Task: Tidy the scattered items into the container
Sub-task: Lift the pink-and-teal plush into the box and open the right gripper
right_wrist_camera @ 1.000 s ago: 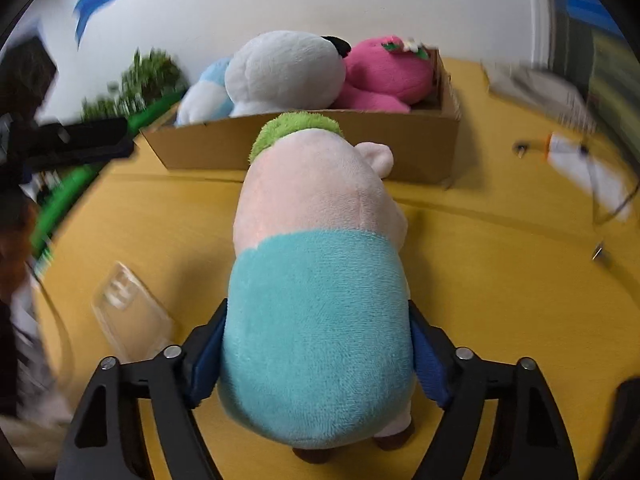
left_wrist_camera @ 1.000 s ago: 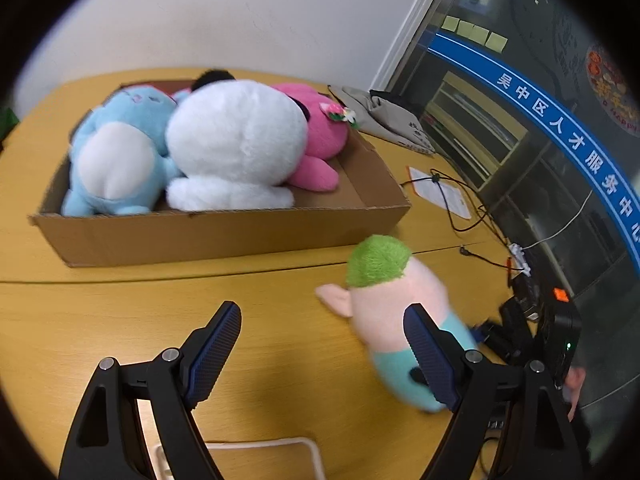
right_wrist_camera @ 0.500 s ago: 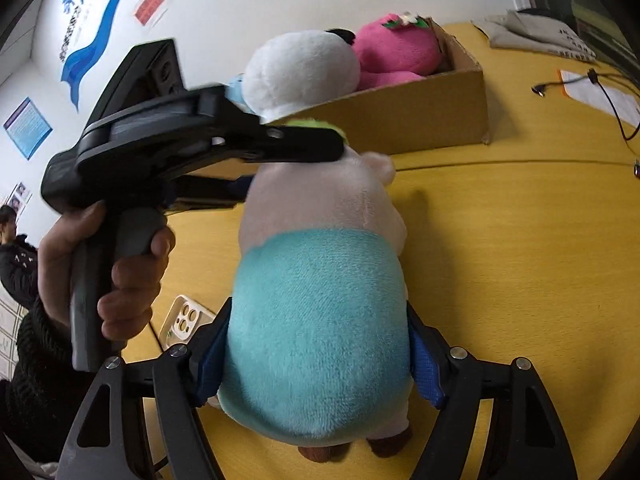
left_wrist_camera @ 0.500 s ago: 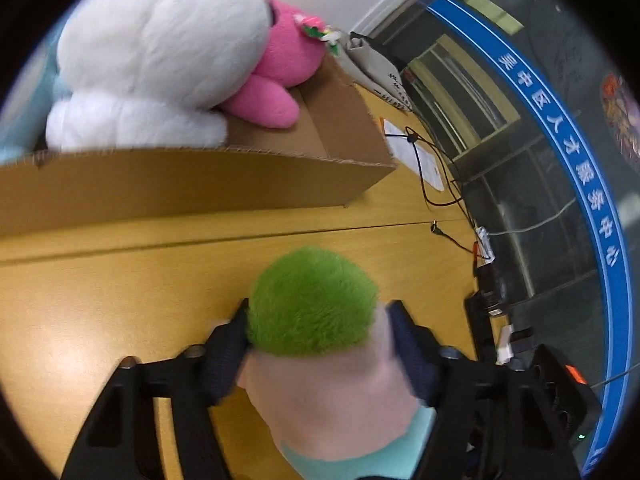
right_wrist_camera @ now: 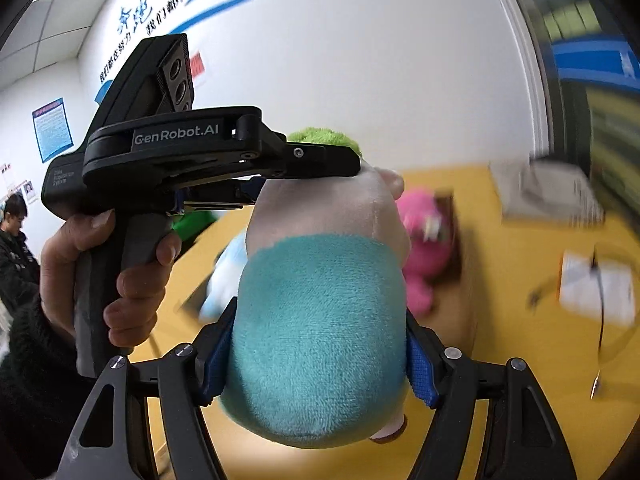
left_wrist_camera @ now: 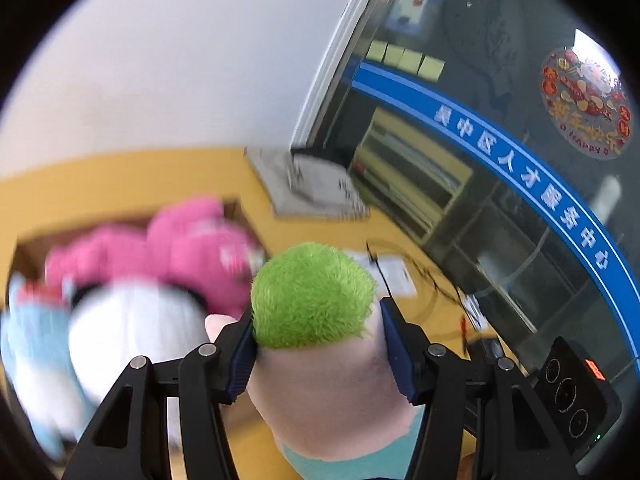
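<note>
A plush toy (left_wrist_camera: 312, 300) with green hair, a pale pink head and a teal body (right_wrist_camera: 320, 320) hangs in the air between both grippers. My left gripper (left_wrist_camera: 317, 310) has its jaws closing, and the pads press on the toy's head from both sides. My right gripper (right_wrist_camera: 318, 340) is shut on the teal body. From the right wrist view the left gripper (right_wrist_camera: 320, 160) reaches in from the left over the head. Beyond and below lies the cardboard box (left_wrist_camera: 24, 248), blurred, with a pink plush (left_wrist_camera: 180, 248), a white plush (left_wrist_camera: 132, 320) and a blue plush (left_wrist_camera: 24, 340) inside.
The yellow table (right_wrist_camera: 500, 280) carries a folded grey cloth (left_wrist_camera: 312, 184), a paper with black cables (left_wrist_camera: 394, 276) and a black device (left_wrist_camera: 576, 376) at the right edge. A hand (right_wrist_camera: 132, 280) holds the left gripper's handle. A bystander (right_wrist_camera: 16, 240) stands far left. A glass wall runs along the right.
The left gripper swung onto the toy's head and closed on it. Both grippers then lifted the toy off the table, and the box now lies lower in both views.
</note>
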`<state>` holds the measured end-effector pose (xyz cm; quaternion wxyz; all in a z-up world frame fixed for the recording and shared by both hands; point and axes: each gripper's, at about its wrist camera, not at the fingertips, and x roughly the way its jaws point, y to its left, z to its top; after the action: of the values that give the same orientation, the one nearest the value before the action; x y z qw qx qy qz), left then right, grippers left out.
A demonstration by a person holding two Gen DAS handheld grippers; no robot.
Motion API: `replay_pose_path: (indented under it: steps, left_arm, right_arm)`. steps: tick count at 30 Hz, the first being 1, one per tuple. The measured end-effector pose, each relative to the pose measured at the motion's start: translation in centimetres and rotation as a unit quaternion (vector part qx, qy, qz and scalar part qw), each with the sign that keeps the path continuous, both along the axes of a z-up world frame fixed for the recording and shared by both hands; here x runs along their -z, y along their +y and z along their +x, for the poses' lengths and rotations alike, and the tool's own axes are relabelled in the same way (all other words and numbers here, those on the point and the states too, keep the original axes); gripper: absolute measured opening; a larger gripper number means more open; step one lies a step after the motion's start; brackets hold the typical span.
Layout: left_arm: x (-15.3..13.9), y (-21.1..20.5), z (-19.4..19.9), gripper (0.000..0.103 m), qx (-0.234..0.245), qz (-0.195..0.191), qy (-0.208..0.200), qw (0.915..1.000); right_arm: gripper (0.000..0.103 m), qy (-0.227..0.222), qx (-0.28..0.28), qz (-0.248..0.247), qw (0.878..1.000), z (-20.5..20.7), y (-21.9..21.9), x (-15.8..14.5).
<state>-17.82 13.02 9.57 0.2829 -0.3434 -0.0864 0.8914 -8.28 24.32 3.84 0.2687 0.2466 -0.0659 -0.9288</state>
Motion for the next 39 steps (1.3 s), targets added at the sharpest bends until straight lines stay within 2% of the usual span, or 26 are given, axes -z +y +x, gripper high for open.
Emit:
replay_pose_path:
  steps: [3, 6, 10, 13, 16, 19, 20, 23, 25, 27, 29, 31, 35, 39]
  left_arm:
    - [0.9, 0.7, -4.6, 0.056, -0.007, -0.012, 0.001, 0.9999]
    - [4.2, 1.6, -7.7, 0.056, -0.005, -0.028, -0.038, 0.9989]
    - [11.0, 2.9, -10.4, 0.056, 0.007, -0.063, -0.096, 0.9933]
    - [13.0, 3.1, -10.6, 0.057, 0.014, -0.047, -0.108, 0.9929]
    - [13.7, 4.7, -10.7, 0.058, 0.032, -0.074, -0.106, 0.9910]
    - [14.4, 5.8, -10.7, 0.060, 0.047, -0.074, -0.114, 0.9896]
    - [14.7, 6.3, -10.8, 0.060, 0.045, -0.083, -0.113, 0.9891]
    - [15.6, 7.8, -10.7, 0.061, 0.035, -0.108, -0.104, 0.9880]
    - [16.0, 8.3, -10.9, 0.062, 0.031, -0.114, -0.107, 0.9873]
    - [16.3, 8.8, -11.1, 0.063, 0.031, -0.124, -0.111, 0.9855]
    - [16.2, 9.0, -11.0, 0.065, 0.031, -0.132, -0.110, 0.9847]
    - [15.9, 8.8, -11.0, 0.066, 0.029, -0.120, -0.113, 0.9859]
    - [15.0, 8.2, -10.1, 0.067, 0.021, -0.111, -0.106, 0.9879]
    - [12.7, 6.8, -7.8, 0.065, 0.009, -0.103, -0.086, 0.9909]
  right_arm:
    - [0.077, 0.025, 0.005, -0.015, 1.000, -4.9, 0.9, 1.1]
    - [0.077, 0.008, 0.022, -0.017, 1.000, -8.8, 0.9, 4.3]
    - [0.078, -0.049, 0.036, 0.006, 0.998, -10.6, 1.3, 9.9]
    - [0.078, -0.065, 0.044, 0.017, 0.997, -10.2, 1.8, 10.5]
    - [0.078, -0.112, 0.045, 0.037, 0.992, -10.3, 1.7, 9.7]
    - [0.078, -0.168, 0.048, 0.058, 0.983, -10.5, 2.2, 8.7]
    - [0.084, -0.176, 0.056, 0.069, 0.980, -10.1, 2.4, 8.4]
    - [0.080, -0.142, 0.072, 0.110, 0.981, -8.5, 2.2, 5.4]
    - [0.074, -0.122, 0.070, 0.109, 0.984, -7.9, 2.2, 4.0]
    - [0.051, -0.147, 0.070, 0.140, 0.977, -8.6, 1.5, 5.7]
    - [0.051, -0.167, 0.065, 0.132, 0.975, -9.2, 1.4, 7.7]
    - [0.051, -0.171, 0.070, 0.119, 0.976, -8.8, 1.7, 7.9]
    - [0.051, -0.160, 0.076, 0.150, 0.973, -8.7, 0.8, 8.2]
    - [0.051, -0.156, 0.092, 0.153, 0.971, -9.4, 0.8, 9.0]
